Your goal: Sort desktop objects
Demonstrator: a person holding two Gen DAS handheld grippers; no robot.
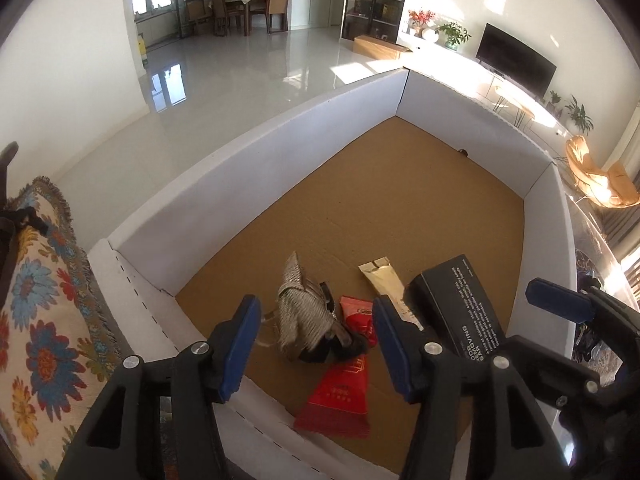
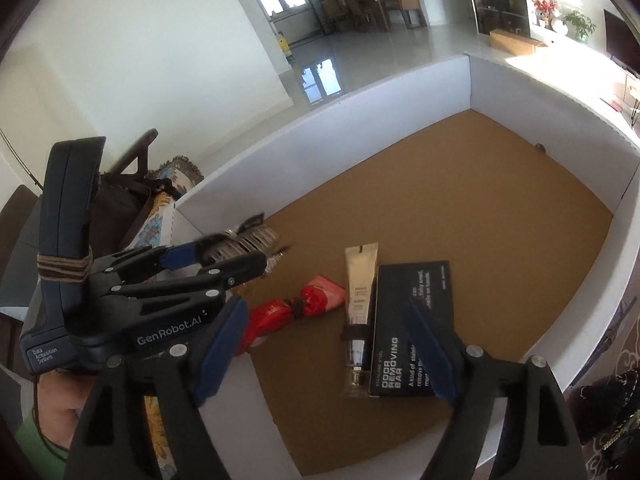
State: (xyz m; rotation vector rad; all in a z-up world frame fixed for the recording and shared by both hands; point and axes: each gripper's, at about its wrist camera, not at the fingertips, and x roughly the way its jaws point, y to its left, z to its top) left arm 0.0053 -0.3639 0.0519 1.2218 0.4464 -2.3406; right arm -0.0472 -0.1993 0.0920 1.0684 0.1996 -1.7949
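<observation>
Lying together at the near end of the white-walled cardboard tray [image 2: 360,128]: black odor removing bar box [image 2: 412,320], cream tube [image 2: 360,292] just beside it, red sachets [image 2: 320,294], grey striped bundle [image 1: 298,312]; above the box, right gripper [image 2: 324,306], fingers spread, empty; left gripper [image 1: 316,302] likewise released over the bundle.

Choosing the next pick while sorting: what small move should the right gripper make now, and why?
Probably lower the right gripper over the cream tube: its jaws stand open with the tube lying flat just ahead between them, beside the black box, uncovered.
</observation>
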